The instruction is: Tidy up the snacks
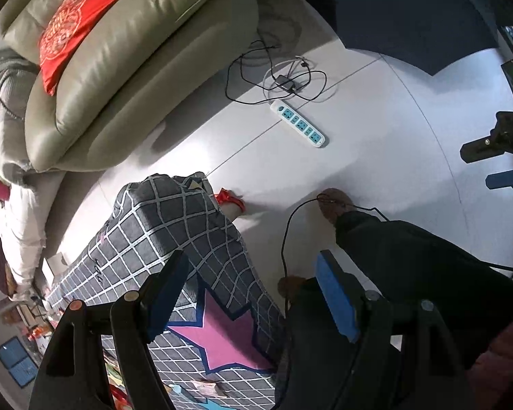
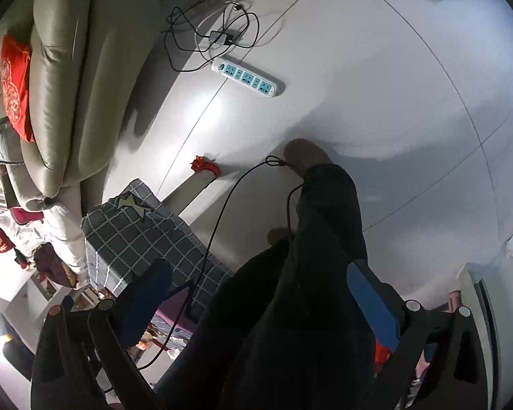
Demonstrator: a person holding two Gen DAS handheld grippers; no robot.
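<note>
both our grippers, left gripper (image 1: pixel 253 294) and right gripper (image 2: pixel 260 294), hung open and empty over the floor. snacks (image 1: pixel 201 387) sat low on the checked tablecloth (image 1: pixel 160 225). biggest worry was the black cable (image 2: pixel 222 212) snagging our leg (image 2: pixel 325 222).

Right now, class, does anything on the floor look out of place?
Yes: a power strip and tangled cables lie loose on the open floor beside the sofa, where feet could catch them.

Both wrist views high, facing down, sharing power strip (image 1: pixel 301 124) (image 2: pixel 248 78), sofa (image 1: pixel 119 68) (image 2: pixel 71 85).
</note>
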